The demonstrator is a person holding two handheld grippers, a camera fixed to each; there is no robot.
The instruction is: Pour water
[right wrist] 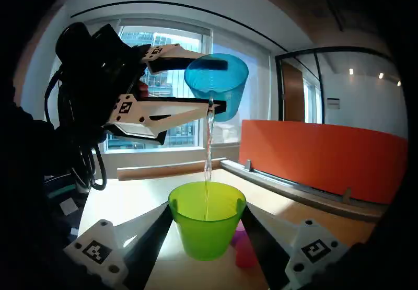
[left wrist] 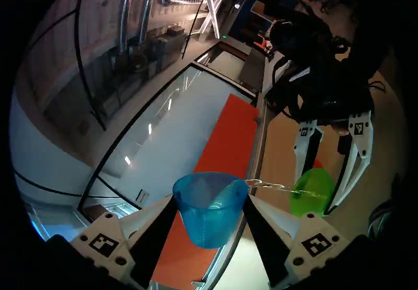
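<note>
The left gripper (left wrist: 210, 201) clamps a tilted translucent blue plastic cup (left wrist: 209, 214). The right gripper (right wrist: 207, 209) clamps an upright translucent green plastic cup (right wrist: 206, 230) beneath it. Water (right wrist: 208, 149) falls between them over the worktop (right wrist: 136, 196), away from its orange panel (right wrist: 324, 154) edge.

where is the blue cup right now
In the right gripper view the blue cup is up at centre, tilted in the left claw, directly above the green cup and pouring water into it.

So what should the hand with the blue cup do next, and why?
Probably tip the blue cup in the left gripper slightly further. Its thin stream of water lands inside the green cup held upright below in the right gripper, which doesn't look full, so there seems room for more.
</note>
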